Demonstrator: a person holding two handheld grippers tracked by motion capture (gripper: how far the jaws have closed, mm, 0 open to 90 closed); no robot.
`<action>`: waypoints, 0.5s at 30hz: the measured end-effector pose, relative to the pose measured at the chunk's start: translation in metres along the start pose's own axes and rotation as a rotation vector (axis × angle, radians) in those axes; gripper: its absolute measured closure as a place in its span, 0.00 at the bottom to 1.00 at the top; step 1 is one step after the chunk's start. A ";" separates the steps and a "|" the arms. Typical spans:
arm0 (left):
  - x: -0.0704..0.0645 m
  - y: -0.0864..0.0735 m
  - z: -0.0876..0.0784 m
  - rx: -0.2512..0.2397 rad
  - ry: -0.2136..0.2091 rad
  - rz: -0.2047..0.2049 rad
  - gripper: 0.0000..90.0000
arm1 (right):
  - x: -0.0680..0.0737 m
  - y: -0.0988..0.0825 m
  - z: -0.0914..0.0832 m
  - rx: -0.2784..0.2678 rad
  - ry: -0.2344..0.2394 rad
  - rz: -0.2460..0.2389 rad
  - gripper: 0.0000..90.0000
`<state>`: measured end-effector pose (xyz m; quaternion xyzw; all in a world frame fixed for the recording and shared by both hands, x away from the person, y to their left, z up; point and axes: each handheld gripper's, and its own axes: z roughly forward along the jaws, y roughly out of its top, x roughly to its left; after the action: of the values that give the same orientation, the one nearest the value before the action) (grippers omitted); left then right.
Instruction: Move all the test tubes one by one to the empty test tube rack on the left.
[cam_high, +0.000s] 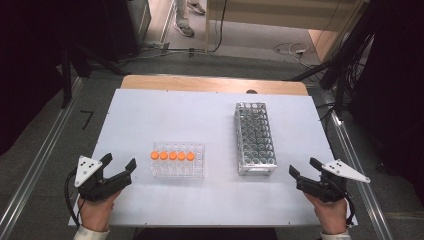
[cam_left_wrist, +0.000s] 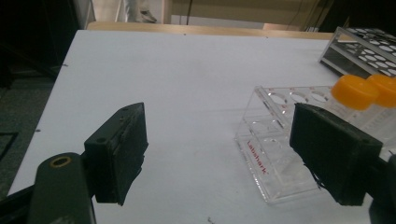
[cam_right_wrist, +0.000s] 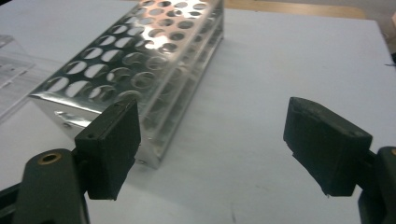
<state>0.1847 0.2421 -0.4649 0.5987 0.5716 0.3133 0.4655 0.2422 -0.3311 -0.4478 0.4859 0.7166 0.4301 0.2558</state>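
The white table (cam_high: 210, 115) carries a metal rack (cam_high: 255, 137) right of a clear rack (cam_high: 178, 161) holding orange-capped tubes (cam_high: 172, 156). The left gripper view reveals red lettering (cam_left_wrist: 258, 158) on the clear rack. Left gripper (cam_high: 119, 165) and right gripper (cam_high: 302, 167) both gape, released, holding nothing.

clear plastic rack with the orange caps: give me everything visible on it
The clear plastic rack stands flat on the white table, left of the metal rack. Rows of round holes on top; red lettering on one end wall. Five orange-capped tubes stand upright in one row. Neither gripper touches it; the left gripper is nearest, jaws open.
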 end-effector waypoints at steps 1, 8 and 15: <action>0.002 -0.001 0.000 0.002 0.009 -0.003 0.21 | -0.004 -0.001 -0.001 -0.002 -0.011 0.012 0.19; 0.017 -0.004 0.001 0.008 0.061 -0.025 0.21 | -0.032 -0.015 -0.001 0.021 -0.092 0.055 0.19; 0.033 -0.010 0.005 0.036 0.097 -0.058 0.21 | -0.052 -0.025 0.003 0.055 -0.147 0.106 0.19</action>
<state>0.1905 0.2723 -0.4813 0.5743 0.6159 0.3182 0.4354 0.2537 -0.3818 -0.4737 0.5600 0.6809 0.3864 0.2711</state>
